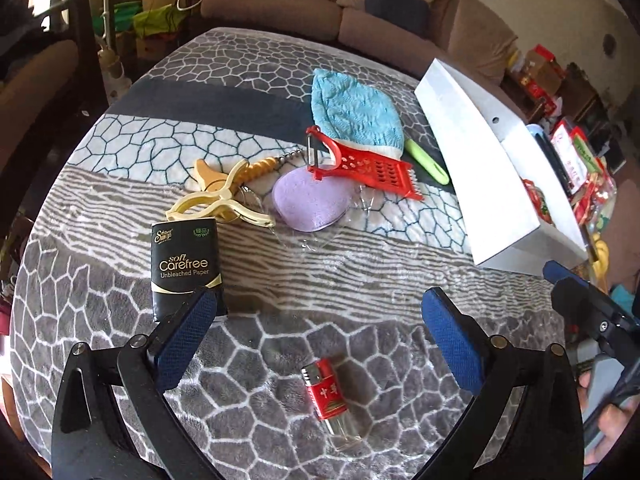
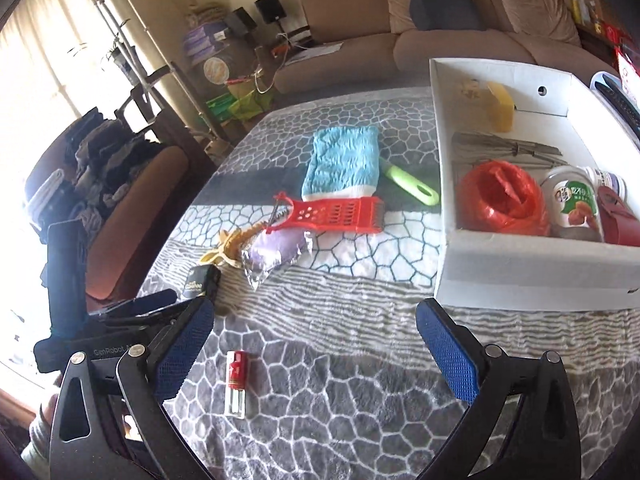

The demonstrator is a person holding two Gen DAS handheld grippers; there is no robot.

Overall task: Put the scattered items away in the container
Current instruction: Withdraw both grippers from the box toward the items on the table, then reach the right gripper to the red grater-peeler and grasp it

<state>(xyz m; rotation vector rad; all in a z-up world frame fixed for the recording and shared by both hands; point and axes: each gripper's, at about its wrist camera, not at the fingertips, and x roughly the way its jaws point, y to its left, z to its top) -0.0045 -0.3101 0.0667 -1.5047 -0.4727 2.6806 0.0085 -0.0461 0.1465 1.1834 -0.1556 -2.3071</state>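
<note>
One lighter (image 1: 329, 396), one grater (image 1: 362, 166), one tissue pack (image 1: 185, 266) (all loose).

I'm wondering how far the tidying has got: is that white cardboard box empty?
No, partly filled. The white cardboard box holds a red plastic bag, a yellow block and a clear jar.

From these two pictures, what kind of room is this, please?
Most likely a home living room. A brown sofa stands behind the table, which is covered with a patterned blanket, and household clutter is stacked near the curtains.
</note>
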